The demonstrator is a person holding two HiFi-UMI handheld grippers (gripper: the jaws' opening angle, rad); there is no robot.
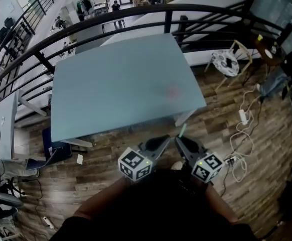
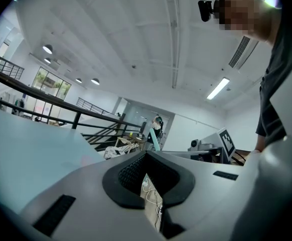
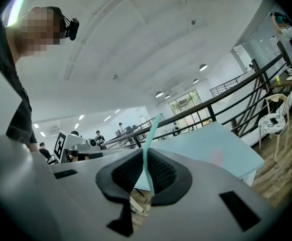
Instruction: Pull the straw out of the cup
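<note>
A thin teal straw [image 1: 182,130] stands up from my right gripper [image 1: 178,140], which is shut on it. In the right gripper view the straw [image 3: 148,152] runs between the dark pads of the right gripper [image 3: 147,159] and sticks out past them. My left gripper [image 1: 164,140] is close beside the right one, tip to tip, and looks shut with nothing in it. The left gripper view shows the left gripper [image 2: 146,157] and, beyond it, the straw [image 2: 156,141]. Both grippers hang over the wood floor, just short of the light blue table [image 1: 121,84]. No cup shows in any view.
A black railing [image 1: 136,14] curves behind the table. At the right stand a chair [image 1: 229,62] and a power strip with white cables [image 1: 243,117] on the floor. A white desk [image 1: 0,129] and an open laptop [image 1: 45,160] are at the left.
</note>
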